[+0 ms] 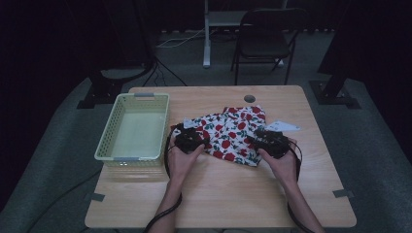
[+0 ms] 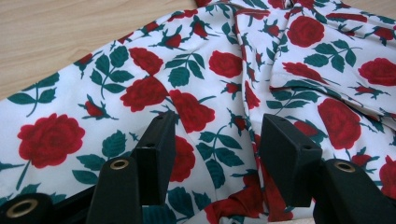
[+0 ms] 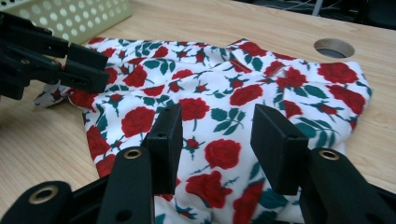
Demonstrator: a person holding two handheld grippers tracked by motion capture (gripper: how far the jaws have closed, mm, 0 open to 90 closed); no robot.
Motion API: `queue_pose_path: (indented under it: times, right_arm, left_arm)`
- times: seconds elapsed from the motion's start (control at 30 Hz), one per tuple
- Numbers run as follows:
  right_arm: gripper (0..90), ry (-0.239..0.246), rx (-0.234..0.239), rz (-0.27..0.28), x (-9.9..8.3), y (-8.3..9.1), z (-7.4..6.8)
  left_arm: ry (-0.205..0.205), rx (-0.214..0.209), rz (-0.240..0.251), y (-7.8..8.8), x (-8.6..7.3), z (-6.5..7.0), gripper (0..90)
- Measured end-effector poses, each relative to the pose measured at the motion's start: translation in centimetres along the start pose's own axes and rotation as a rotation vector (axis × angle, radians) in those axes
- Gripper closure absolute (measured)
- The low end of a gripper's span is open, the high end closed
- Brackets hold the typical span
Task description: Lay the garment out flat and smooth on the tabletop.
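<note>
A white cloth printed with red roses and green leaves (image 1: 228, 131) lies crumpled on the wooden table (image 1: 218, 194). My left gripper (image 1: 190, 138) hovers at the cloth's left edge. In the left gripper view its jaws (image 2: 217, 126) stand open just above the cloth (image 2: 224, 65), with wrinkled fabric below them and nothing pinched. My right gripper (image 1: 270, 138) is at the cloth's right edge. The right gripper view has its jaws (image 3: 215, 119) open over the cloth (image 3: 243, 93), with the left gripper (image 3: 86, 67) farther off at the upper left.
A pale green perforated basket (image 1: 133, 126) stands empty left of the cloth, its corner (image 3: 70, 16) in the right gripper view. A round cable hole (image 1: 249, 98) is behind the cloth. A white tag (image 1: 283, 127) lies to its right. A folding chair (image 1: 265, 39) stands beyond the table.
</note>
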State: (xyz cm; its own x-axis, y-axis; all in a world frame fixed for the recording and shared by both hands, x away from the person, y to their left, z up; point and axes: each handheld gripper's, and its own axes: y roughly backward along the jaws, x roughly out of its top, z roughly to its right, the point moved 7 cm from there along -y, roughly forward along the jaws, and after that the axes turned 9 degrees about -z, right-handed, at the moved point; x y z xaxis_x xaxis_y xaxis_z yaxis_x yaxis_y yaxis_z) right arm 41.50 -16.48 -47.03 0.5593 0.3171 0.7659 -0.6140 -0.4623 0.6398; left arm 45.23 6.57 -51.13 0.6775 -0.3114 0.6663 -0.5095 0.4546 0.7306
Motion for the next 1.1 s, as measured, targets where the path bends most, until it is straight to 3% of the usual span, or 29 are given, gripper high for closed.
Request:
queue_pose_path:
  times: [0.13,0.47,0.73,0.87,1.1]
  right_arm:
    - [54.6,0.012,0.018,-0.019,0.1,-0.7,-0.9]
    - [52.9,0.096,-0.007,-0.075,0.4,-2.8,-3.1]
    - [54.2,0.116,-0.007,-0.120,0.4,-4.3,-3.9]
    - [55.6,0.140,-0.029,-0.141,0.3,-5.0,-4.1]
    - [59.1,0.169,-0.078,-0.196,-0.1,-6.0,-4.0]
  left_arm:
    - [0.014,-0.002,-0.008,-0.4,-0.4,-0.3,46.7]
    - [0.012,0.013,-0.031,-0.8,-0.9,-0.6,45.4]
    - [0.015,0.015,-0.030,-0.9,-1.0,-0.8,45.5]
    - [-0.002,0.029,-0.031,-1.0,-1.0,-0.7,44.8]
    - [0.012,0.004,-0.017,-0.9,-1.1,-0.9,44.6]
